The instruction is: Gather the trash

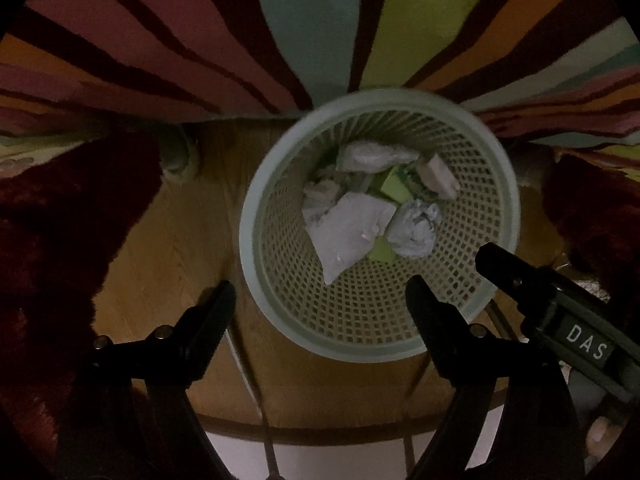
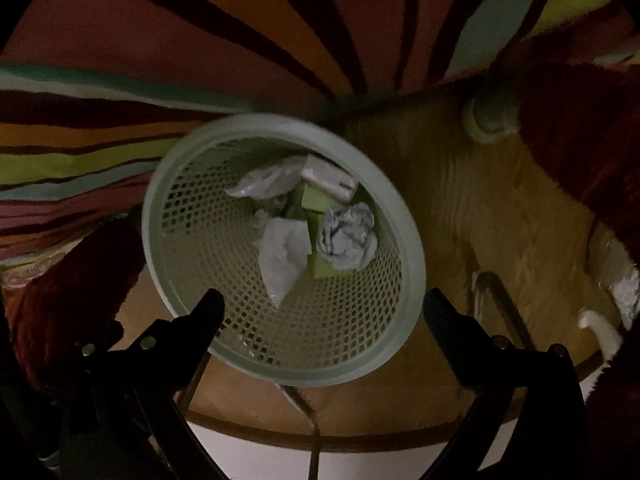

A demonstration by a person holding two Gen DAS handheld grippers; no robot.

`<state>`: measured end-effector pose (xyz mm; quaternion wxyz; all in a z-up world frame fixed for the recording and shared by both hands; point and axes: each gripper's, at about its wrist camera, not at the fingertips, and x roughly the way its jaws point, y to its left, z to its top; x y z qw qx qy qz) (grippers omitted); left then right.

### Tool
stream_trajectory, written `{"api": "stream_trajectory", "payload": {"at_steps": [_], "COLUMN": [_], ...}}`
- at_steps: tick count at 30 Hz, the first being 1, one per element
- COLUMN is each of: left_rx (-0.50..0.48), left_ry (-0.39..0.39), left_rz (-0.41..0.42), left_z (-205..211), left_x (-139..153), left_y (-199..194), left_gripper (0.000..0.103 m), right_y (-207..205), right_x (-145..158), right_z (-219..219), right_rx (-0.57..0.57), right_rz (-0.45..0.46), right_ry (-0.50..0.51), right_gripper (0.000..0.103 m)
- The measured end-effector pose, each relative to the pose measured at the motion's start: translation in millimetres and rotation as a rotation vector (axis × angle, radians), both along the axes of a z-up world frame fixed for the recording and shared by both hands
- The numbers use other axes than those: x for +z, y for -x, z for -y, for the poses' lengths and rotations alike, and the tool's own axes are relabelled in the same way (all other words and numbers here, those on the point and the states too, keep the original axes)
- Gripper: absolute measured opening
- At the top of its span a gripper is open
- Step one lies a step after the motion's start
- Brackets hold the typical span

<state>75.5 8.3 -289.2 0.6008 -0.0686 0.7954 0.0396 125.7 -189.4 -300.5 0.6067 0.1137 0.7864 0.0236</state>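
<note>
1. Pale-green plastic basket (image 1: 496, 216), a lattice of small square holes under a solid rim, stands on the wood floor (image 1: 168, 248) beside the striped rug (image 1: 304, 32). It looks light and fairly stiff; the rim is the best place to grip it if it has to be moved.
2. Trash lies in the bottom of the basket: a crumpled paper ball (image 2: 347, 237), a flat white wrapper (image 2: 282, 258), more white scraps and some green card (image 2: 316, 200).
3. Paper like this should weigh next to nothing and crush easily. I judge a light pinch across the ball's middle would do, while the flat wrapper is better taken by an upturned edge or corner.
4. Left gripper (image 1: 320, 292) is spread wide and empty, hanging over the near rim.
5. Right gripper (image 2: 322, 300) is likewise spread and empty, straddling the near rim without touching it.
6. Both views are dim and slightly blurred; no loose trash shows plainly on the floor.
</note>
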Motion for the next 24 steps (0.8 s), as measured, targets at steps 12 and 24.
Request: {"api": "stream_trajectory", "payload": {"at_steps": [12,24], "left_rx": [0.003,-0.085], "left_ry": [-0.040,-0.077], "left_rz": [0.258,0.491], "left_z": [-7.9,-5.4], "left_x": [70.2,137.3], "left_y": [1.2,14.4], "left_gripper": [0.084,0.084], "right_y": [-1.7,11.5], "right_x": [78.8,149.6], "right_z": [3.9,10.4], "right_rx": [0.027,0.083], "right_rz": [0.239,0.456], "right_ry": [-0.023,-0.046], "right_gripper": [0.095,0.095]}}
